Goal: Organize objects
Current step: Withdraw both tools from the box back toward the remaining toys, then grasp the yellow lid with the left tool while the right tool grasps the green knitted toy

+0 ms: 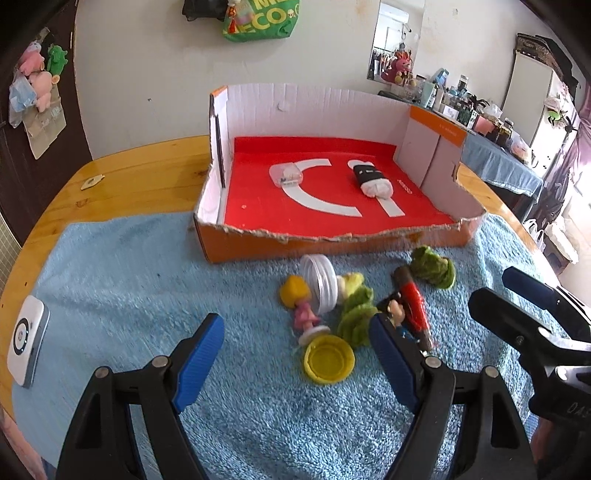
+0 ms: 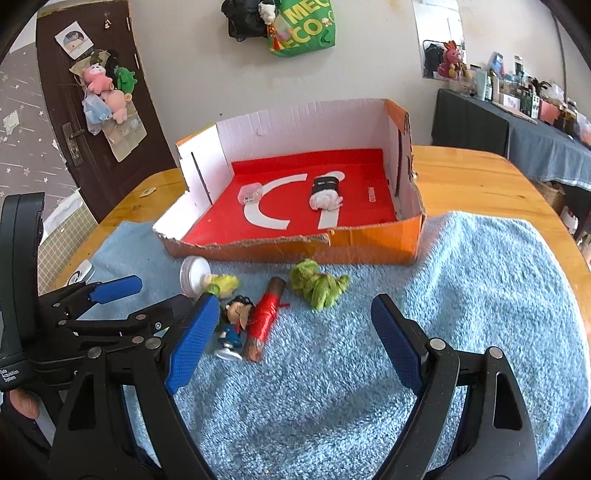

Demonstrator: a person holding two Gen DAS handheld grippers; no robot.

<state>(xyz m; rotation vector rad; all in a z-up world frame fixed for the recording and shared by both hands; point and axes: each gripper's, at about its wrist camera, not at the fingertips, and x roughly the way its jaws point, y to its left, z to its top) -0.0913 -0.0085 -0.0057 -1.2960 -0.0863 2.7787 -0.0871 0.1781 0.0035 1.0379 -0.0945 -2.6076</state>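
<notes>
Nearest the left wrist camera, left gripper with blue-padded fingers spread wide, nothing between them but blue towel and, just ahead, an upturned yellow cap. Right gripper alongside it, also spread wide over bare towel, empty. Just beyond the yellow cap, a loose cluster of small things lying on the towel: a pink figurine with yellow hair on its side, a clear ribbed plastic lid standing on edge against it, a yellow-green fuzzy piece touching the cap's far side. Close to the left gripper's right finger, a small dark-haired figurine in blue, lying beside a brown stick wrapped in red tape. Slightly farther, a green fuzzy toy, a little apart from the stick. Off to the left edge of the towel, a white rounded device lying flat. Behind the cluster, resting partly on the towel, an open orange cardboard box with a torn low front wall, white inner walls and a red floor with white lettering. Inside it, a small clear packet toward the left and a black-and-white roll toward the right, well apart. Under everything, a round wooden table. Farthest back, a pale wall with a green bag hanging high.
</notes>
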